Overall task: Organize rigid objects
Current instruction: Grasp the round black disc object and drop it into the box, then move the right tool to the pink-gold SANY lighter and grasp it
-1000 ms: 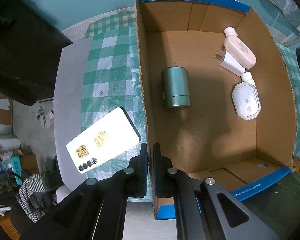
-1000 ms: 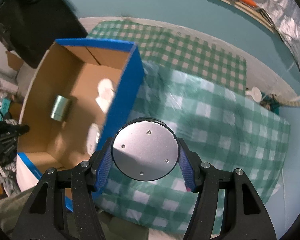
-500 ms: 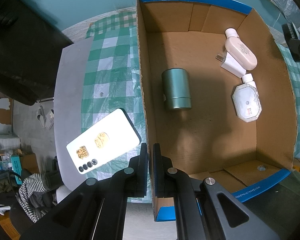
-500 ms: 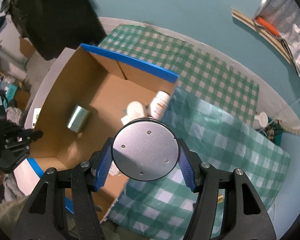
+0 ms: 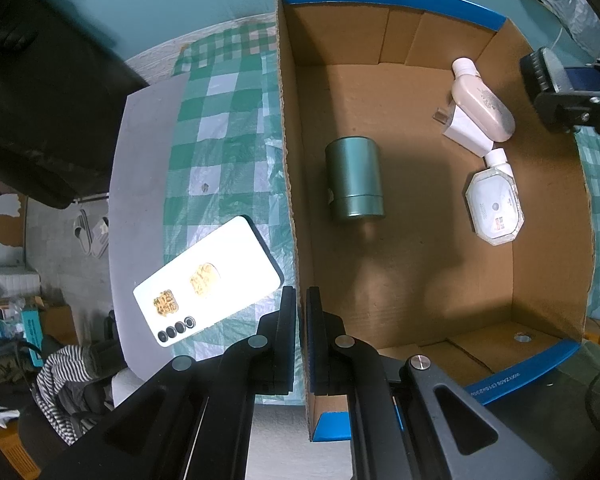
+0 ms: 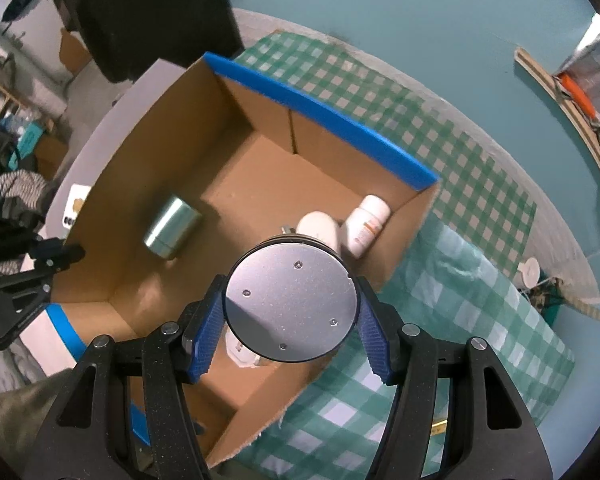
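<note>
An open cardboard box (image 5: 296,184) with blue-taped edges stands on the checked cloth; it also shows in the right wrist view (image 6: 112,184). Inside lie a green metal can (image 5: 354,178), a beige bottle (image 5: 482,102), a white tube (image 5: 462,134) and a white octagonal bottle (image 5: 494,204). My left gripper (image 5: 302,304) is shut on the box's left wall near the front corner. My right gripper (image 6: 292,300) is shut on a round silver-faced black disc (image 6: 292,300) and holds it above the box's right wall; the disc also shows in the left wrist view (image 5: 544,70).
A white phone (image 5: 208,286) lies face down on the cloth left of the box. Green checked cloth (image 6: 440,312) covers the table to the right of the box. A black chair back (image 5: 40,100) stands at the far left. A small white cap (image 6: 529,270) lies beyond the table edge.
My right gripper has carried the disc leftward from over the cloth to above the box's right wall. The left gripper and the box have stayed still.
</note>
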